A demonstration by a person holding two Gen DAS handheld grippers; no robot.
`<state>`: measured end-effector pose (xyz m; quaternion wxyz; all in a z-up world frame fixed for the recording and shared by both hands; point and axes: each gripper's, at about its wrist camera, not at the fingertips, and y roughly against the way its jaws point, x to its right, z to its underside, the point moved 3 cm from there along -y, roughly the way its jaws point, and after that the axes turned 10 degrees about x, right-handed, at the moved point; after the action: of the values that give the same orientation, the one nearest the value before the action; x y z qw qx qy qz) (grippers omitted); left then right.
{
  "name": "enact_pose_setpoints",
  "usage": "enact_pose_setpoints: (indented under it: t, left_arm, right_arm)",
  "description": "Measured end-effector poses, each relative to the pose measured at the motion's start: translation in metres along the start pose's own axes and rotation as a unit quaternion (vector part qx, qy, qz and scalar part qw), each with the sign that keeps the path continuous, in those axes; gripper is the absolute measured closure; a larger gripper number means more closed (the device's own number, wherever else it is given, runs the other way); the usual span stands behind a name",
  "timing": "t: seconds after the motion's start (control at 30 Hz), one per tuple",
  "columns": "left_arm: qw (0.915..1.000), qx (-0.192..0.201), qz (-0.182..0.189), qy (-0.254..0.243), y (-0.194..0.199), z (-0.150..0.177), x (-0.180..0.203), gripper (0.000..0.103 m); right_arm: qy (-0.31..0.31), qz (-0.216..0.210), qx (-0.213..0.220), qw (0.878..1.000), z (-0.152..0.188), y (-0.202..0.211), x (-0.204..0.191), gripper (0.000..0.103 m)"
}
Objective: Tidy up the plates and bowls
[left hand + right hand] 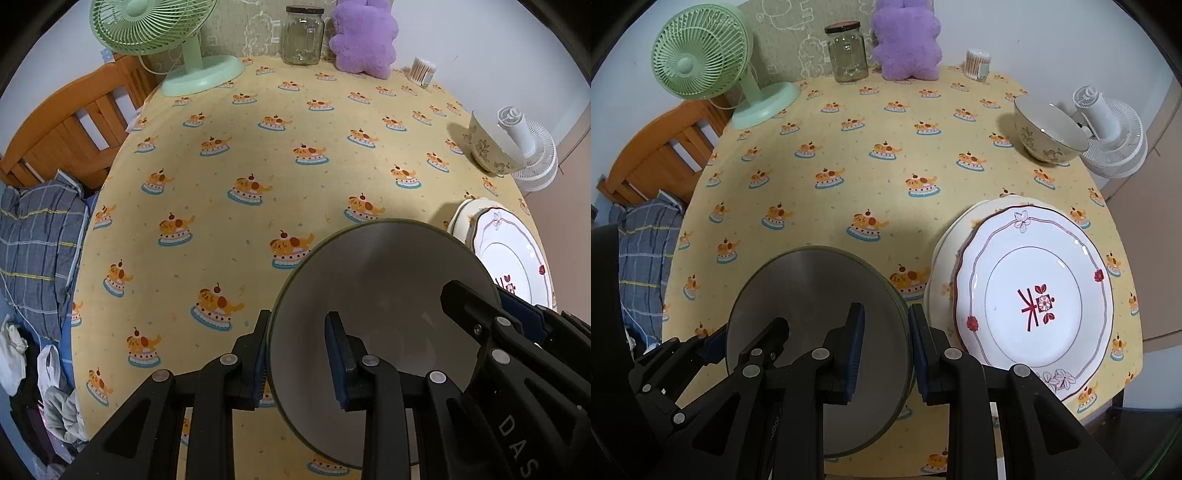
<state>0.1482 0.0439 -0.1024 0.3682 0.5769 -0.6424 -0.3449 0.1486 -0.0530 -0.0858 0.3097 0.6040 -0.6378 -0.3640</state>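
I hold a grey bowl with a dark green rim [388,273] [812,295] between both grippers, low over the yellow tablecloth [258,155]. My left gripper [299,358] [746,334] is shut on its left rim, one pad inside and one outside. My right gripper [886,349] [487,299] is shut on the opposite rim the same way. Just right of the bowl lies a stack of plates, topped by a white plate with red flowers [1034,295] [513,254]. A cream floral bowl [1045,133] [487,147] stands upright at the far right.
Along the back edge stand a green fan [701,66], a glass jar [847,51], a purple plush [907,44] and a cotton swab tub [977,64]. A white fan [1108,125] sits off the right edge. A wooden frame [74,122] and a checked blanket [40,243] lie left.
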Motion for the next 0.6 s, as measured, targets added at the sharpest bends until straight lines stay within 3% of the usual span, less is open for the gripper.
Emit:
enact_pose_setpoints:
  t: [0.47, 0.6]
  left_arm:
    - [0.9998, 0.008, -0.015, -0.013, -0.003, 0.001, 0.007, 0.076]
    - [0.9998, 0.003, -0.003, -0.017, 0.000, 0.001, 0.007, 0.068]
  right_arm:
    - [0.025, 0.012, -0.009, 1.000, 0.000, -0.011, 0.002, 0.072]
    - [0.025, 0.008, -0.008, 1.000, 0.001, -0.009, 0.000, 0.068]
